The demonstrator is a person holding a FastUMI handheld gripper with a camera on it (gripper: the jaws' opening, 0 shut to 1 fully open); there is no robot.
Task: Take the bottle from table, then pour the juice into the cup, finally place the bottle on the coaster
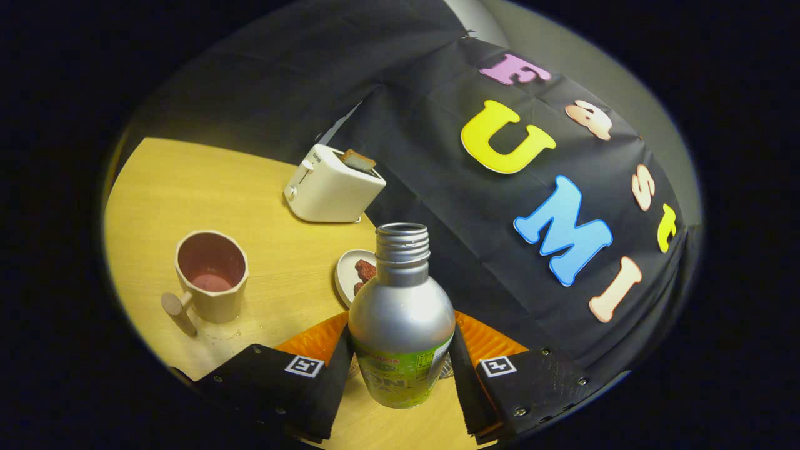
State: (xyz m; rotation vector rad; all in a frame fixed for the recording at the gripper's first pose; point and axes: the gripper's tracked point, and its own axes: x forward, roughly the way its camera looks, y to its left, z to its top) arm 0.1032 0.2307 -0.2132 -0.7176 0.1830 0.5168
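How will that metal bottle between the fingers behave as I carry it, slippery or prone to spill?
The bottle looks like rigid, smooth metal, so it probably won't deform but may slip if the hand-held gripper, whose fingers press its sides, loosens. Its threaded neck is uncapped, so tilting likely spills. It is tall and narrow, so it may tip when set on the orange coaster.

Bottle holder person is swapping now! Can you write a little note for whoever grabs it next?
Tongs: shut on the bottle, one finger each side, bottle upright, cap off.
Cup: on the table, beyond the fingers on the left, pinkish liquid already inside.
Coaster: orange, just behind and under the bottle.
Done, it seems: picking up and pouring.
Left: set the bottle on the coaster, then open the tongs.
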